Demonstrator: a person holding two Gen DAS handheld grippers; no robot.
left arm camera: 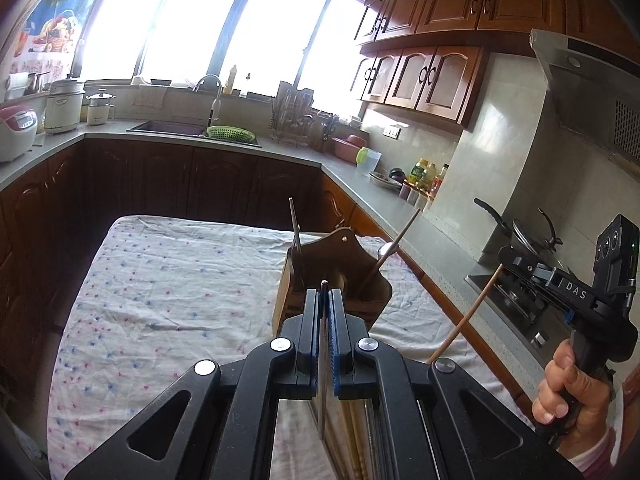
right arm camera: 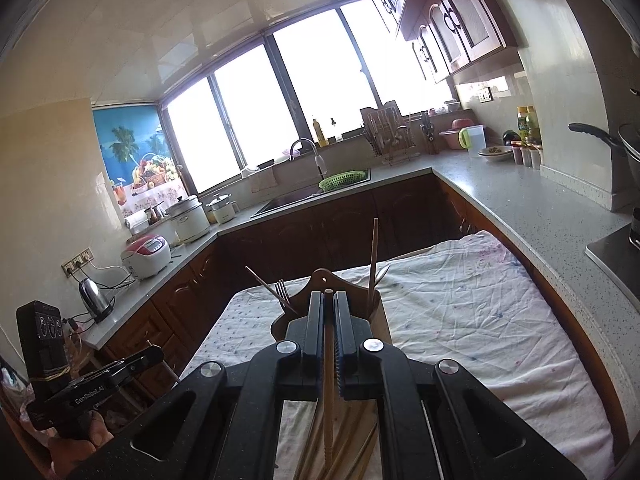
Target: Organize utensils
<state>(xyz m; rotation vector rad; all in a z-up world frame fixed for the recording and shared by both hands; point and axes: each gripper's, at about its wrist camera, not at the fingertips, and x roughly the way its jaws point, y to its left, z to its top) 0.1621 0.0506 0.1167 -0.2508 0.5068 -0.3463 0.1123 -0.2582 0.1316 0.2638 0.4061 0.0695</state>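
Left gripper (left arm camera: pixel 325 300) jaws tight on a dark chopstick (left arm camera: pixel 322 360), right gripper (right arm camera: pixel 329 312) jaws on a pale chopstick (right arm camera: pixel 328 392); fork (right arm camera: pixel 283 292) only in right view.

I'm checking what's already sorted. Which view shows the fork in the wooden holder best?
The right wrist view: the fork stands tines-up at the left side of the wooden holder. In the left wrist view, the holder shows only sticks; no fork is recognizable.

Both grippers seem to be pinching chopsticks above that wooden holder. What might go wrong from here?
1. The left gripper pinches its dark chopstick near the top, so the long free end may swing and miss the wooden holder.
2. The right gripper holds a light chopstick; utensils already leaning in the holder, like the fork, might block it.
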